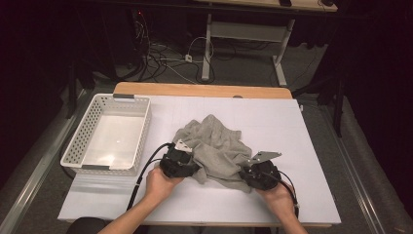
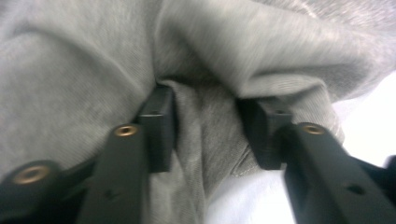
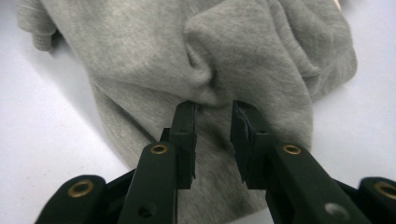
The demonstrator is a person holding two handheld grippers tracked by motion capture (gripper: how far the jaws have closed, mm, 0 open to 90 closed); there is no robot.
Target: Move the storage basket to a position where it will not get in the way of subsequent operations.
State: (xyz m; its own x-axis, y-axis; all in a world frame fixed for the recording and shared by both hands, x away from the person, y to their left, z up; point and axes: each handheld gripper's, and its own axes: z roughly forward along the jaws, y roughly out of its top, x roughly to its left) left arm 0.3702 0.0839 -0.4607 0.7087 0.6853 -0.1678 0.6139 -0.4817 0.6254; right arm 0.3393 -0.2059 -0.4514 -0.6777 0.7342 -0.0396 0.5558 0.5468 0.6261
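Two black handheld grippers, left gripper (image 1: 187,158) and right gripper (image 1: 251,174), each with a bulky dark body and a black cable (image 1: 141,178) trailing back along the forearm. Grey three-cornered plate (image 1: 263,157) on top of each. Matte black jaws ending in blocky ribbed pads (image 3: 243,135), with brass-coloured rivets (image 3: 159,149) at the joints. Forearms bare, no sleeves or gloves.
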